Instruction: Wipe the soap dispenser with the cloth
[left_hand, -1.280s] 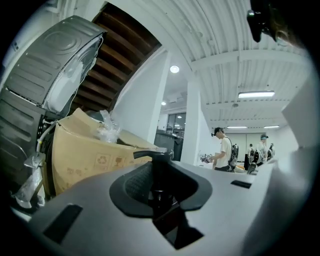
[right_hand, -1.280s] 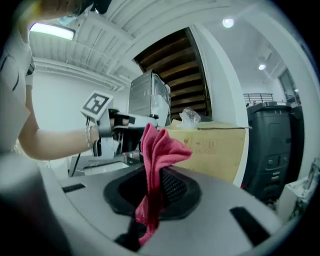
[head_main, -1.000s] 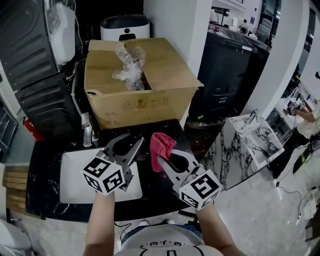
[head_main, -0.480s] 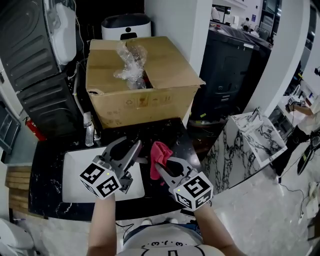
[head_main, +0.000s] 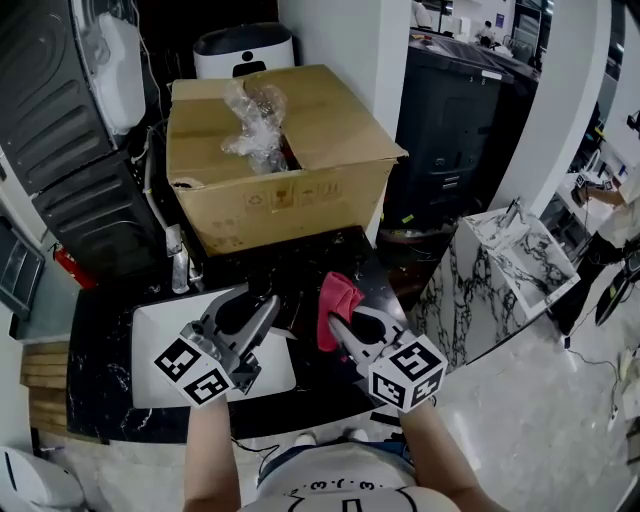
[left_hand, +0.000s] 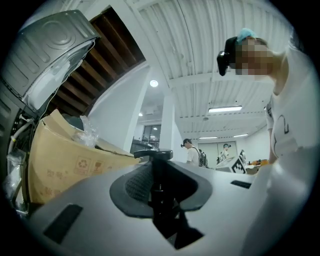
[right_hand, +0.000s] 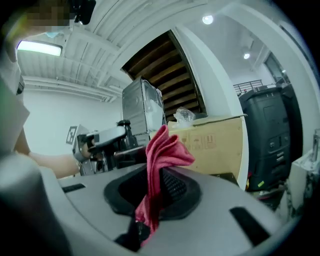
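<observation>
My left gripper (head_main: 268, 308) is shut on a black soap dispenser (left_hand: 154, 186). Its flat pump head (left_hand: 153, 154) sticks up between the jaws in the left gripper view, while in the head view the dispenser is lost against the dark counter. A red cloth (head_main: 338, 298) is pinched in my right gripper (head_main: 342, 326), which is shut on it. The cloth (right_hand: 161, 155) stands up in folds above the pads. The two grippers are side by side above the counter's front, a short gap apart. In the right gripper view the left gripper (right_hand: 107, 137) shows just left of the cloth.
A big cardboard box (head_main: 270, 160) with crumpled plastic wrap sits behind the black counter (head_main: 100, 310). A white sink basin (head_main: 160, 345) with a faucet (head_main: 178, 262) lies under the left gripper. A marble-patterned block (head_main: 500, 270) stands right of the counter.
Both grippers have sunk and drawn nearer to me in the head view. The right one rolled a little with the cloth. Both grips are unchanged.
</observation>
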